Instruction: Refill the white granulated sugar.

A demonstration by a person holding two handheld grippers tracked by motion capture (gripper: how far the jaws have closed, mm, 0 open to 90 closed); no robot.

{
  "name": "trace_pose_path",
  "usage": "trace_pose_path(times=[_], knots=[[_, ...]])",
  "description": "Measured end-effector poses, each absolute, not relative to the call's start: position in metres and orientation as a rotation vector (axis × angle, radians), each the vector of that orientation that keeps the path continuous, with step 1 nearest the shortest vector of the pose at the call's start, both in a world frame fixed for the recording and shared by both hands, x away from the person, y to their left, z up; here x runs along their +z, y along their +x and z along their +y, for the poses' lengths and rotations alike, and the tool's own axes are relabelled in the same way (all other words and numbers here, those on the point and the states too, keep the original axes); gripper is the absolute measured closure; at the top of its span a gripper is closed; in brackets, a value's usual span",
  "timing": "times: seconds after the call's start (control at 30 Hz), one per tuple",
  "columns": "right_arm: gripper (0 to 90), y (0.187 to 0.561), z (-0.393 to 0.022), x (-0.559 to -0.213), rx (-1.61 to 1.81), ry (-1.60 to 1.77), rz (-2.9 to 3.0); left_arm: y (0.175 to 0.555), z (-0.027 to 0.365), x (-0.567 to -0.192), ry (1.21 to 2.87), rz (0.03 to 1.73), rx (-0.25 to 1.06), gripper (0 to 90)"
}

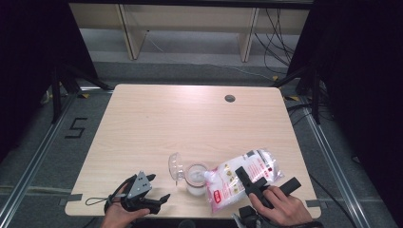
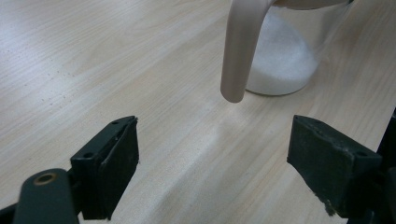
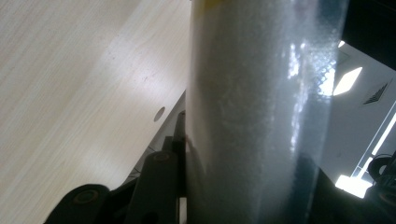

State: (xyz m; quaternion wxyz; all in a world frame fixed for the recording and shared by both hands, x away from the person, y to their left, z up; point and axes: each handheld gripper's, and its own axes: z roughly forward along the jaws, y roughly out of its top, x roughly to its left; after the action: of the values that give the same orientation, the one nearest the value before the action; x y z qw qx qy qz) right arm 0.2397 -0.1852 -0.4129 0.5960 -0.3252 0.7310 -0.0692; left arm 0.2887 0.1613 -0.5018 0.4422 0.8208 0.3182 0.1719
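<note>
Pale wood-grain counter (image 1: pixel 157 128) is the biggest thing here, w/ a small dark grommet hole (image 1: pixel 230 98) near its far edge. All the action sits at the near edge.

Next down: the plastic bag (image 1: pixel 240 178) of white granules, red print on it, tipped w/ its mouth at the jar. My right gripper (image 1: pixel 263 183) has its fingers clamped on the bag's body; in the right gripper view the clear film bulges between them, packed w/ grains. I judge it soft and saggy, moderately heavy, film slick, so it'll slump and shift as contents drain. Best hold is mid-body, where I've got it now, firm enough that the film doesn't creep. Squeeze too hard and the pour probably surges.

Then the glass jar (image 1: pixel 196 179), upright just left of the bag's mouth, hinged lid (image 1: pixel 176 167) flipped open to the left. White granules already cover the bottom, per the left gripper view. Glass: rigid, breakable, could slide if bumped.

Left gripper (image 1: pixel 161 198) rests low on the counter left of the jar, fingers (image 2: pixel 114 170) wide apart, nothing between them, jar just ahead. It could steady the jar at the wall, imo.
</note>
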Motion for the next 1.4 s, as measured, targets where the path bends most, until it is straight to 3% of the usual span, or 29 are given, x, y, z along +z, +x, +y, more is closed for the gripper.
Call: trace_pose_path(times=[1.4], knots=[[71.1, 0.2409, -0.1876, -0.4135, -0.125, -0.733, 1.705, 0.2892, 0.1628, -0.5011, 2.058, 0.777, 0.432, 16.2]])
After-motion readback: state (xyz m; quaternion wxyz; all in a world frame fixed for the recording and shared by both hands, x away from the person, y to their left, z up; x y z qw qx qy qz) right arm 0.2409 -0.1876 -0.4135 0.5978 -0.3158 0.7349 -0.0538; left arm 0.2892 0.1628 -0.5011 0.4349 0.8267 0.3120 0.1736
